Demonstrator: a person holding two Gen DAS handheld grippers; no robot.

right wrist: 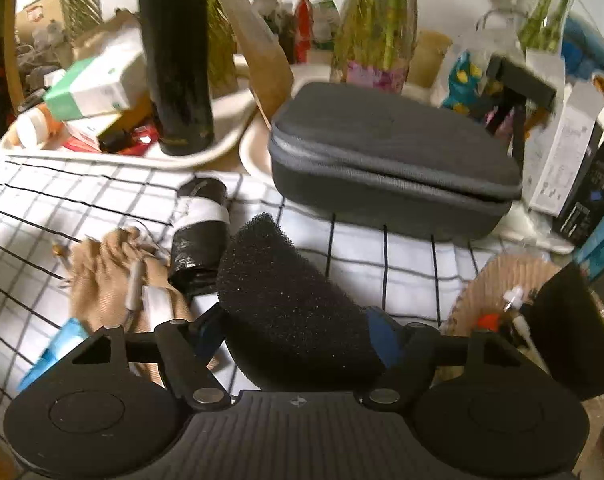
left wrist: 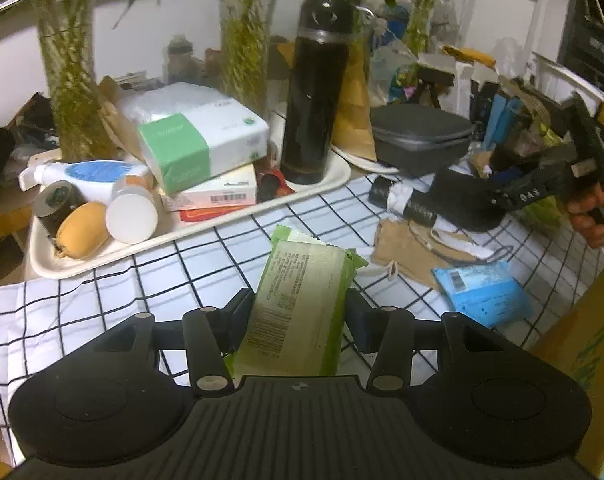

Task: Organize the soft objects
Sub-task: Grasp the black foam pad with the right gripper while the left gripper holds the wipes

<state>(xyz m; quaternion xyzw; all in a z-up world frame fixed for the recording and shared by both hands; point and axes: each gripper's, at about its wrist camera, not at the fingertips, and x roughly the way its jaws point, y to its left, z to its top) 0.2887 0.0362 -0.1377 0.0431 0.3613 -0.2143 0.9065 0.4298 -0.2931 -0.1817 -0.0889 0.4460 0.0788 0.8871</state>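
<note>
Left gripper [left wrist: 300, 312]: fingers partly closed on a green wet-wipe pack [left wrist: 302, 300], pads pressed against both its long sides. The pack is held above the checked cloth [left wrist: 102, 300] covering the table, its far end pointing toward the cream tray [left wrist: 333, 178] at the table's back edge.

Right gripper [right wrist: 298, 332]: fingers set wide on either side of a black foam sponge [right wrist: 286, 300]. The blue pads sit at the sponge's flanks; whether they press on it cannot be told. The sponge lies on the checked cloth, just in front of a grey zip case [right wrist: 389, 152].

Beside the sponge, on the cloth: a black roll with a white band [right wrist: 202, 232] and a tan cloth pouch [right wrist: 110, 276]. A blue packet [left wrist: 481, 292] lies toward the table's near right edge. The tray carries a black flask [left wrist: 313, 92], a tissue pack [left wrist: 198, 136] and a white bottle [left wrist: 82, 176].
</note>
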